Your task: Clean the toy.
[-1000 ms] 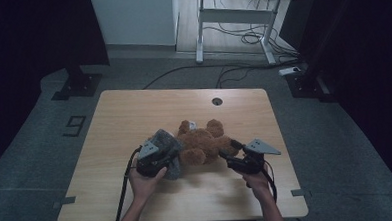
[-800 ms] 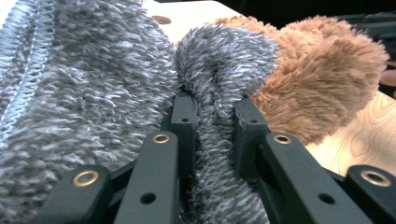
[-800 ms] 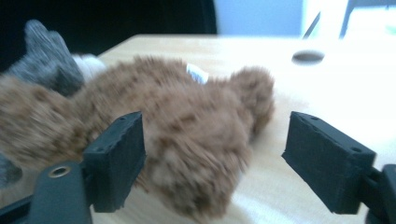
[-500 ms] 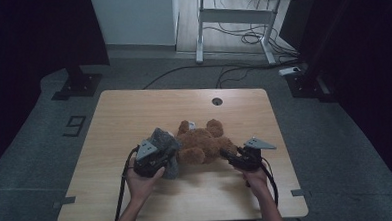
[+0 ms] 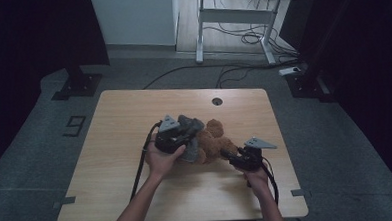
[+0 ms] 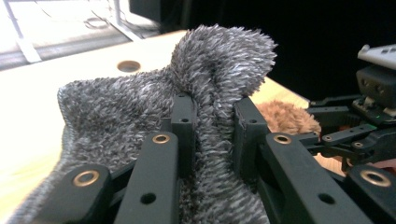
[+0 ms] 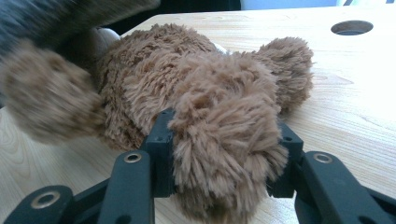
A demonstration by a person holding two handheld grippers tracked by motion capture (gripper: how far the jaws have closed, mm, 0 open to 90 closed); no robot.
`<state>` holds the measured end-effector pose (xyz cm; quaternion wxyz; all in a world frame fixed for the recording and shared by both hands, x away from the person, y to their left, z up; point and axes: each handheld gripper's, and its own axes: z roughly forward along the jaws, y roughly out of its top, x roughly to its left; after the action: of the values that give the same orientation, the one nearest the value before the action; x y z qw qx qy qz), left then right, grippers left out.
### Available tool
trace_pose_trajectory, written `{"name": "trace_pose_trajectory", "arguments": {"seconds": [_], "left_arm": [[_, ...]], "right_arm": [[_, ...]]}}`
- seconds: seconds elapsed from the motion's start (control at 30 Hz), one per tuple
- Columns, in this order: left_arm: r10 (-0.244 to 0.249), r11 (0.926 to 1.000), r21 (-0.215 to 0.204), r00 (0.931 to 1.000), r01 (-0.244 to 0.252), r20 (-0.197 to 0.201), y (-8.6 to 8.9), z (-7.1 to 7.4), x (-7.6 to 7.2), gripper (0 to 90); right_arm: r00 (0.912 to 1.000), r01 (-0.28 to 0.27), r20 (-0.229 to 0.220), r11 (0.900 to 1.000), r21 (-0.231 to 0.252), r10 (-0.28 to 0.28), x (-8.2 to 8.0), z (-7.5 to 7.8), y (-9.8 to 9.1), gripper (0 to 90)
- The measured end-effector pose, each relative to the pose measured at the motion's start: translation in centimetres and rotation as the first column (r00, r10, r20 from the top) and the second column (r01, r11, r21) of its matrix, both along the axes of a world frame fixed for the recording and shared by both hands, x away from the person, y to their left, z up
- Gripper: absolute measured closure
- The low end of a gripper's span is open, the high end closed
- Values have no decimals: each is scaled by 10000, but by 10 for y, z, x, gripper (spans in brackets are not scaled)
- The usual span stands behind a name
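A brown teddy bear (image 5: pixel 216 143) lies on the wooden table (image 5: pixel 124 118). A grey fuzzy garment (image 5: pixel 190 126) hangs over its left side. My left gripper (image 5: pixel 187 135) is shut on a fold of that garment (image 6: pixel 130 107), pinched between the jaws (image 6: pixel 215 116) and lifted off the table. My right gripper (image 5: pixel 226 153) has just been closing, and its jaws now press on one plush limb of the bear (image 7: pixel 154 79) at its right end (image 7: pixel 224 135). The grey garment (image 7: pixel 46 18) blurs across the top left of the right gripper view.
A round cable hole (image 5: pixel 217 101) sits near the table's far edge. Behind the table stand a white desk frame (image 5: pixel 230 19) and floor cables (image 5: pixel 246 38). A black stand base (image 5: pixel 75 85) is on the floor at far left.
My left gripper has risen and shifted right, pulling the grey garment up over the bear. My right gripper has come down to the bear's limb and closed on it.
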<state>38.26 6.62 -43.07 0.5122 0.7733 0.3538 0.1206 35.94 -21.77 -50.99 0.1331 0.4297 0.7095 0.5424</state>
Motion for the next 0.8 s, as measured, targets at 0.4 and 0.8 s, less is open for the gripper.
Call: {"name": "trace_pose_trajectory", "arguments": {"seconds": [0.4, 0.8], "left_arm": [[-899, 9902, 1015, 9943, 954, -575, -30, -48, -31, 744], [-960, 9822, 1506, 9893, 1121, -1099, -11, -71, -45, 744]], "right_arm": [[9995, 150, -273, 9998, 102, -148, 0, 0, -1, 582], [9992, 107, -395, 9997, 212, -99, 1, -2, -2, 584]]}}
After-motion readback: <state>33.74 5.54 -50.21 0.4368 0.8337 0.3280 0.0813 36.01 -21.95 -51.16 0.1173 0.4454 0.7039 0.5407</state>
